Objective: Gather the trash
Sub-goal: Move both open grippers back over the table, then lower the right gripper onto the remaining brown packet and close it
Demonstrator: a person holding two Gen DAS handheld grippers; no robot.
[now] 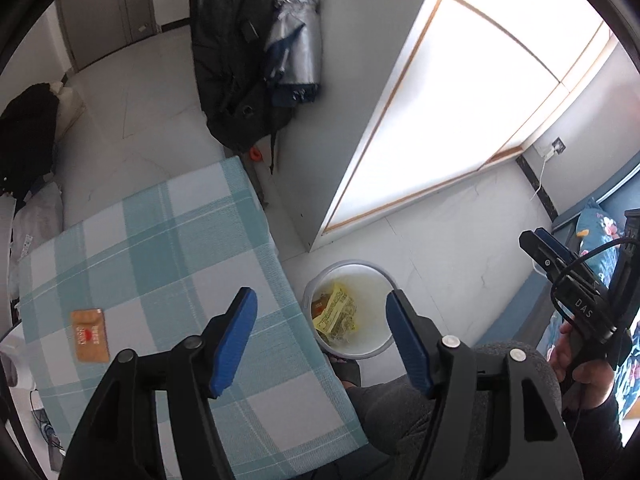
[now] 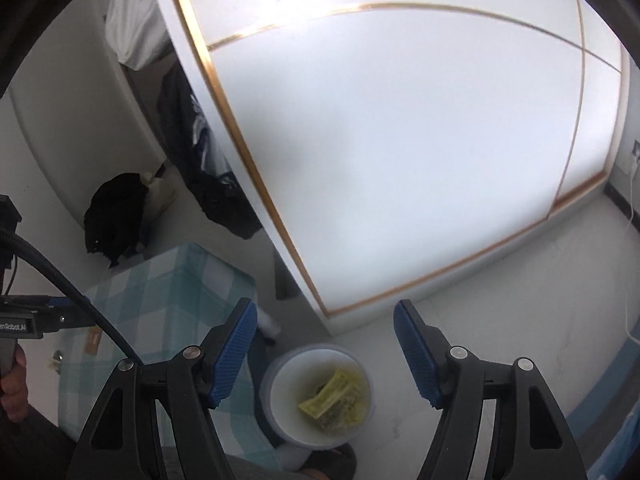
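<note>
Hovering spread and empty, both tongs (image 1: 322, 320) (image 2: 325, 344) are being held over the bin (image 1: 386, 276), lower centre, where a yellow wrapper (image 1: 338, 314) is lying as collected trash.

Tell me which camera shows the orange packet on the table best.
The left wrist view: the orange packet lies flat and unobstructed on the checked table. In the right wrist view it is only a small blurred patch behind a cable.

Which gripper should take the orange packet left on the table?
Left, probably. The left gripper hangs open over the checked table, with the orange packet just beside its fingers. The right gripper, also open, looks down over the bin.
</note>
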